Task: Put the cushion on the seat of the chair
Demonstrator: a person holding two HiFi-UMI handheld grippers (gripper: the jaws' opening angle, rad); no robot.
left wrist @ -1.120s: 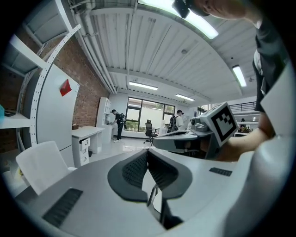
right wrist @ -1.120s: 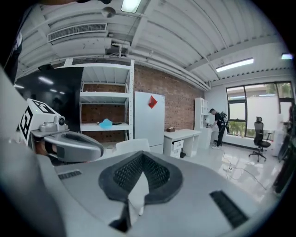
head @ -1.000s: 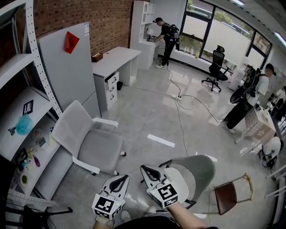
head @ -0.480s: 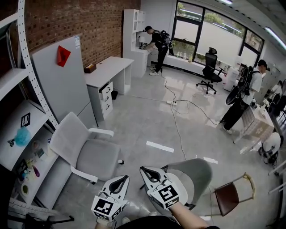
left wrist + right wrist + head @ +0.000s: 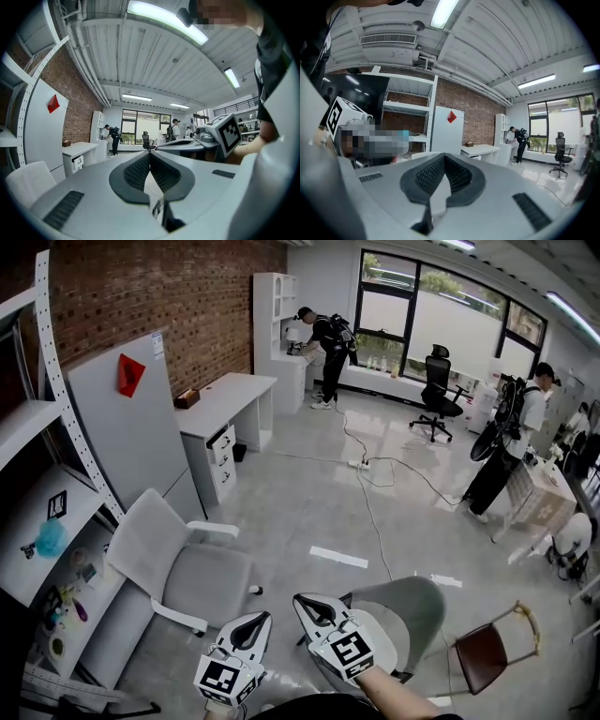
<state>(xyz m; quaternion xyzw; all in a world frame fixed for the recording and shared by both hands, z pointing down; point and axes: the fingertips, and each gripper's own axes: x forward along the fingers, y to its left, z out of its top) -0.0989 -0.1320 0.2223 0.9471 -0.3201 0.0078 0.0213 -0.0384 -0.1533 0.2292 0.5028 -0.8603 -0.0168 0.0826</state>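
Observation:
A white armchair (image 5: 183, 568) with a grey seat stands on the floor at the left of the head view, its seat bare. A grey-green rounded cushion (image 5: 408, 610) rests on a black frame at lower right. My left gripper (image 5: 249, 623) and right gripper (image 5: 309, 603) are side by side at the bottom, both shut and holding nothing. The right one hangs just left of the cushion. In the left gripper view the pads of the left gripper (image 5: 150, 153) meet at the tip; in the right gripper view the right gripper (image 5: 444, 157) is shut the same way.
Metal shelving (image 5: 47, 512) lines the left wall beside a white panel (image 5: 127, 418) and a white desk (image 5: 225, 395). A cable (image 5: 370, 502) runs across the floor. A small chair with a brown seat (image 5: 483, 652) stands at lower right. People stand at the back (image 5: 323, 338) and the right (image 5: 511, 442).
Both grippers have stayed shut and risen a little together. The head view has tilted up, so more of the far room shows. The chair and cushion have not moved.

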